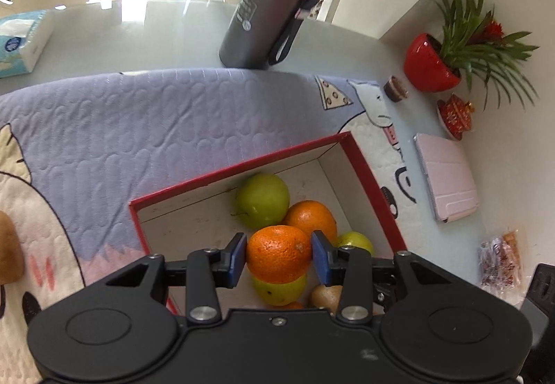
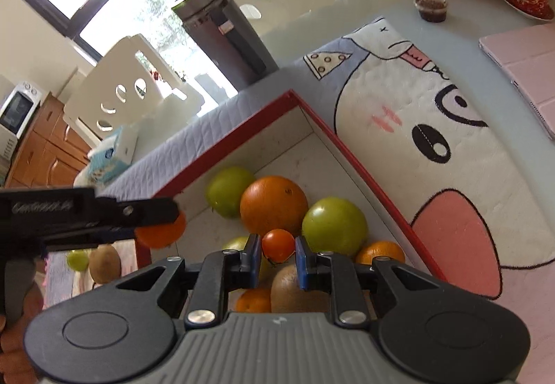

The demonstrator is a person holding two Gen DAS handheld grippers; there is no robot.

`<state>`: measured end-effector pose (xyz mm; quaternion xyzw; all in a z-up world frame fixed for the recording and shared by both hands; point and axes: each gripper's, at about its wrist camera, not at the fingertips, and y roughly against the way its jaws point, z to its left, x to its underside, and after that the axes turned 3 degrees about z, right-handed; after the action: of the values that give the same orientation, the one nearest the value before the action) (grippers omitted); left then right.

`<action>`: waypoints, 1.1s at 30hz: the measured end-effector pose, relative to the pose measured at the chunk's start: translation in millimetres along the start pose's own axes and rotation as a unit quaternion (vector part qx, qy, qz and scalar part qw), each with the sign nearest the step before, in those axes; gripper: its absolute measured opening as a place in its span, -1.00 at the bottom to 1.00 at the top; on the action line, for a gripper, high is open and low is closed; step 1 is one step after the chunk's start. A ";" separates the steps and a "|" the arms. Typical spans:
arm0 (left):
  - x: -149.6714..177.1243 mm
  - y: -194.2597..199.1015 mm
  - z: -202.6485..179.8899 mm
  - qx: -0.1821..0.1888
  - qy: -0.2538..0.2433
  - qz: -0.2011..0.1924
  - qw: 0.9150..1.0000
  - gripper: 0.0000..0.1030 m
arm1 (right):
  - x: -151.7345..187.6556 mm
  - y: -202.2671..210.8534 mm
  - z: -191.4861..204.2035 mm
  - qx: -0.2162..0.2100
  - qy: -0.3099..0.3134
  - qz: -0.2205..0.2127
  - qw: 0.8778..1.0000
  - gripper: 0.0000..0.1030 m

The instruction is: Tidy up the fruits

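Left tongs (image 1: 278,257): we have them clamped on an orange (image 1: 278,254), lower centre of the frame, held above the red box (image 1: 239,167) so it can drop onto the pile.
Right tongs (image 2: 277,257): closed on a cherry tomato (image 2: 278,244), a narrow pinch because it is small and soft.
Red box: on the cartoon mat (image 1: 138,127), already holding green apples (image 2: 334,225), oranges and a kiwi (image 2: 295,294).
Left out: one kiwi (image 1: 8,250) at the left edge, on the mat; we judge it next.
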<state>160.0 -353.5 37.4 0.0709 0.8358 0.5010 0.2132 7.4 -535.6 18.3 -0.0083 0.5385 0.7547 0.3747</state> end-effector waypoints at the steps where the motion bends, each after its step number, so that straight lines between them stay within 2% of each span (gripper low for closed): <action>1: -0.7 -4.5 -0.3 -0.001 0.000 0.005 1.000 -0.08 | 0.4 -1.2 0.6 0.000 0.004 0.002 1.000 -0.56; 11: -4.0 -32.0 -8.7 -0.012 -0.019 0.032 0.999 -0.07 | -5.1 -6.0 1.3 0.016 0.028 0.019 0.999 -0.52; 14: -5.6 -30.3 -9.2 -0.008 -0.019 0.026 0.999 0.19 | -6.6 -5.0 2.2 0.014 0.032 0.019 0.999 -0.50; 17: -7.9 -28.1 -8.1 -0.011 -0.018 0.024 1.000 0.21 | -7.6 -2.8 4.4 0.020 0.038 0.018 0.999 -0.39; 33: -9.5 18.1 9.2 -0.018 -0.011 -0.027 0.999 0.21 | -11.0 25.4 27.5 0.033 0.054 -0.009 0.998 -0.33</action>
<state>170.7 -340.4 52.1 0.0498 0.8260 0.5088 0.2372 11.5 -522.7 54.9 -0.0413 0.5823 0.7316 0.3521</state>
